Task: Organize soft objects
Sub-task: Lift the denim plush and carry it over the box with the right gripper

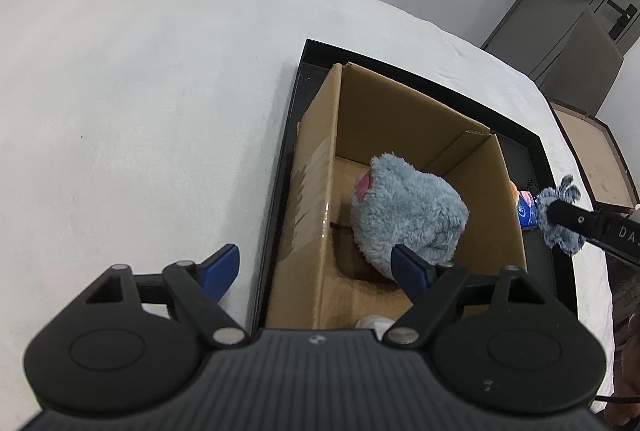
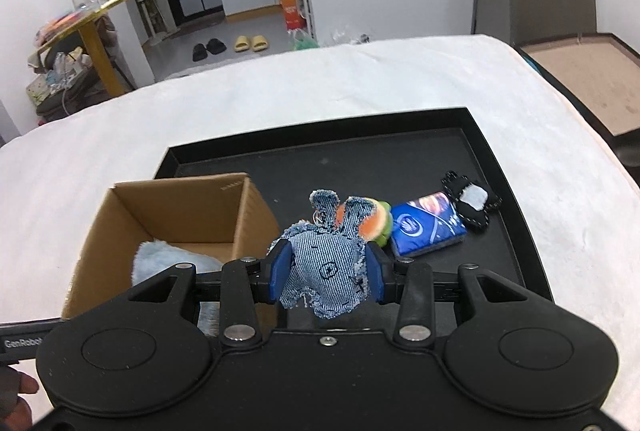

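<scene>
In the left wrist view, the white cloth-covered table (image 1: 140,91) fills the whole left half of the frame, bare up to its far curved edge at the top. The left gripper (image 1: 316,271) sits at the bottom centre with its blue fingers spread wide and nothing between them, one finger over the cloth, the other over the open cardboard box (image 1: 320,167). The box stands inside the black tray (image 1: 294,103), close against the tray's left rim. Within the box lies a fluffy pale-blue plush (image 1: 408,211), shaggy, with a pink patch on its upper left, filling the middle of the box floor. At the right edge of that frame the denim toy (image 1: 560,215) appears pinched in the other tool, beyond the box's right wall. In the right wrist view, the box sits at lower left with the plush visible inside; the right gripper (image 2: 328,267) at centre is closed on the denim toy, a frayed, stitched blue piece with two ear-like flaps, held above the tray just right of the box. Behind it an orange-and-green soft toy (image 2: 378,223) lies on the tray, touching a blue tissue pack (image 2: 426,227), with a black-and-white pouch (image 2: 474,205) just beside it; the tray floor behind these things is open to its far rim.
</scene>
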Demonstrator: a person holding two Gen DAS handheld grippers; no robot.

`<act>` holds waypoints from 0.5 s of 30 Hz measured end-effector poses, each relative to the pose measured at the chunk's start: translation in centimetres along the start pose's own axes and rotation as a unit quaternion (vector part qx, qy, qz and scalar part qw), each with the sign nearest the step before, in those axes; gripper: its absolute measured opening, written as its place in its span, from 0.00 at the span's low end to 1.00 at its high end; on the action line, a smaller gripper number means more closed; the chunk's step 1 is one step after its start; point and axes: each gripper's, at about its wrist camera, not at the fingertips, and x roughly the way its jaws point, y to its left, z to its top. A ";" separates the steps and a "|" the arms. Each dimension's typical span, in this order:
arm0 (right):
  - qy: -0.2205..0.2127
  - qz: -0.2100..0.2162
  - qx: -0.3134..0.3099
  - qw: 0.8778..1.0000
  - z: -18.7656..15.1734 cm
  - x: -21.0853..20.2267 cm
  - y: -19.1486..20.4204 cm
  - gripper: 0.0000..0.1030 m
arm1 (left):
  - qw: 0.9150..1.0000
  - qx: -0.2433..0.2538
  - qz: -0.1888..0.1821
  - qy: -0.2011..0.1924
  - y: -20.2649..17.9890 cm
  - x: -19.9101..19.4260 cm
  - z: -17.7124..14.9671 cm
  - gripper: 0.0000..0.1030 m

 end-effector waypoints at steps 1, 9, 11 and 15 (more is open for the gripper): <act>-0.003 0.003 -0.001 1.000 0.0 -0.1 0.2 0.38 | 1.000 0.000 -0.001 0.000 0.1 -0.1 0.0 0.79; -0.027 0.020 -0.009 0.999 0.1 -1.0 2.2 0.39 | 1.000 0.003 -0.013 -0.005 0.5 0.0 -0.1 0.75; -0.030 0.024 -0.010 0.999 0.1 -1.1 2.7 0.39 | 1.000 0.003 -0.015 -0.005 0.6 0.0 -0.3 0.72; -0.032 0.031 -0.012 0.999 0.0 -1.2 3.6 0.39 | 1.000 0.001 -0.021 -0.003 0.9 0.1 -0.3 0.61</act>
